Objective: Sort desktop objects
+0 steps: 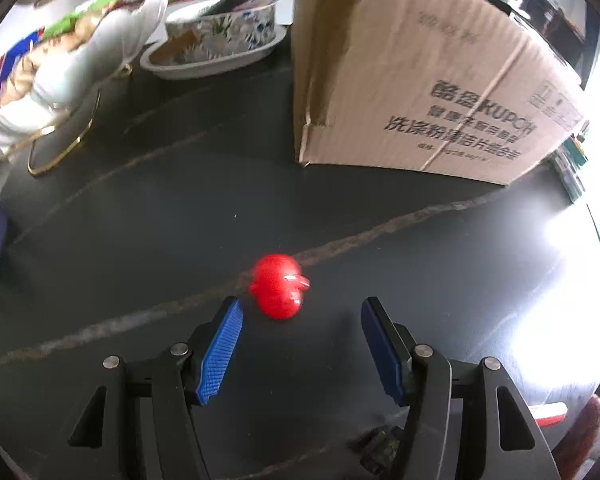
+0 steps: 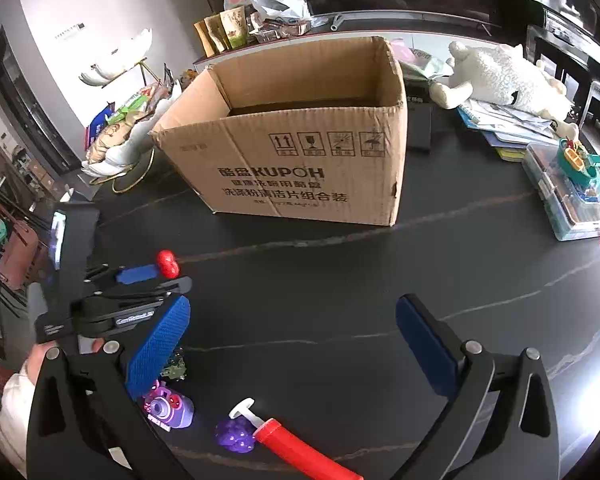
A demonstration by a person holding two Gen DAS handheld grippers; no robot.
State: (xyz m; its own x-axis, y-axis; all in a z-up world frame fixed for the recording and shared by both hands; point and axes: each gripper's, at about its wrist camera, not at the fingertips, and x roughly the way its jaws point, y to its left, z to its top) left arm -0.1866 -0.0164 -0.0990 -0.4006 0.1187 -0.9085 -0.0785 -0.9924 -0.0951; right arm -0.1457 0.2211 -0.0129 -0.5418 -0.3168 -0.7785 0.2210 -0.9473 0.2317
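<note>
A small red toy duck [image 1: 279,290] sits on the dark table just ahead of my left gripper [image 1: 300,312], which is open and empty with the duck near its left pad. In the right wrist view the left gripper [image 2: 152,276] reaches toward the same duck [image 2: 168,264]. My right gripper [image 2: 292,320] is open and empty above the table. Below it lie a purple toy camera [image 2: 168,407], a purple grape toy [image 2: 235,436] and a red pump [image 2: 300,454]. An open cardboard box [image 2: 296,136] stands behind; it also shows in the left wrist view [image 1: 420,80].
A white leaf-shaped stand with snack packs [image 2: 124,136] is left of the box. A patterned dish [image 1: 216,40] stands behind. A plush sheep [image 2: 504,76], papers and a plastic case with toys [image 2: 568,192] lie at the right. A small green item [image 2: 174,370] lies by the camera.
</note>
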